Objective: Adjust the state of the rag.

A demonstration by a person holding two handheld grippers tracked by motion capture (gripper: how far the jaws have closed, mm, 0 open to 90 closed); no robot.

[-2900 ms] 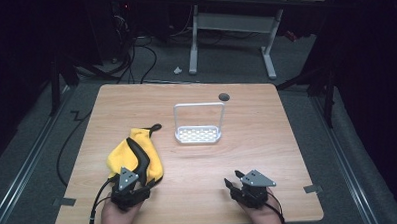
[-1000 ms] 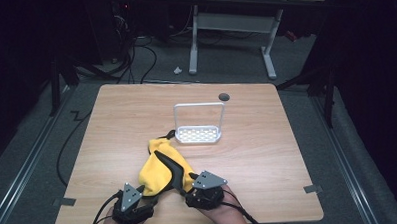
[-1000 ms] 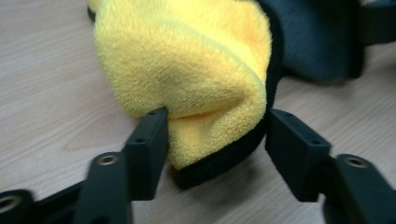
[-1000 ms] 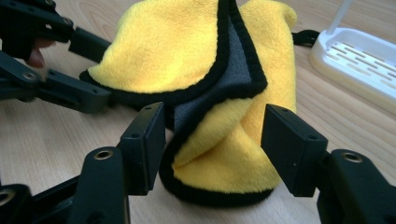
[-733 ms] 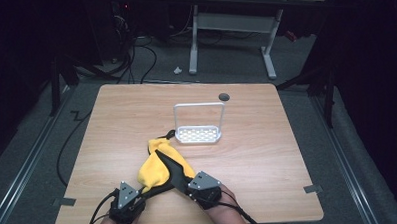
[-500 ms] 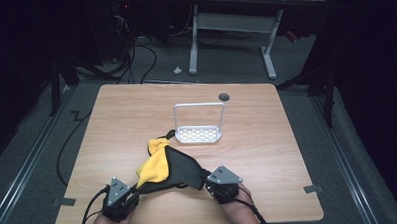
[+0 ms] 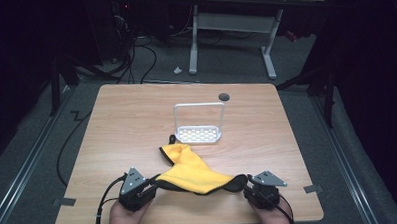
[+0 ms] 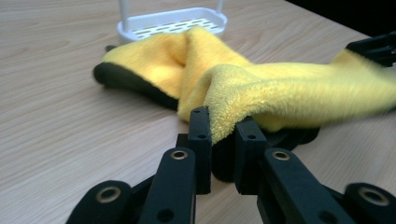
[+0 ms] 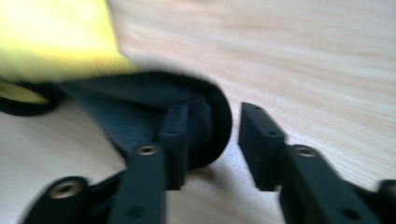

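we had the yellow cloth [image 7: 191, 168] stretched low over the near edge of the table [image 7: 136, 109], in front of the white rack [image 7: 199, 123]. half a second before it was still bunched between the grippers; since then we had drawn it out wide. the left gripper [image 8: 223, 140] was clamped on one yellow corner. the right gripper [image 9: 212, 137], low at the near right, had just been opening, its jaws apart around the black hem, so that end seemed released.

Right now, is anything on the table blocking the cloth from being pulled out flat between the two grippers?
Nothing visible does. The cloth hangs between the left gripper and the right gripper over bare table. The white rack stands just beyond its far corner.
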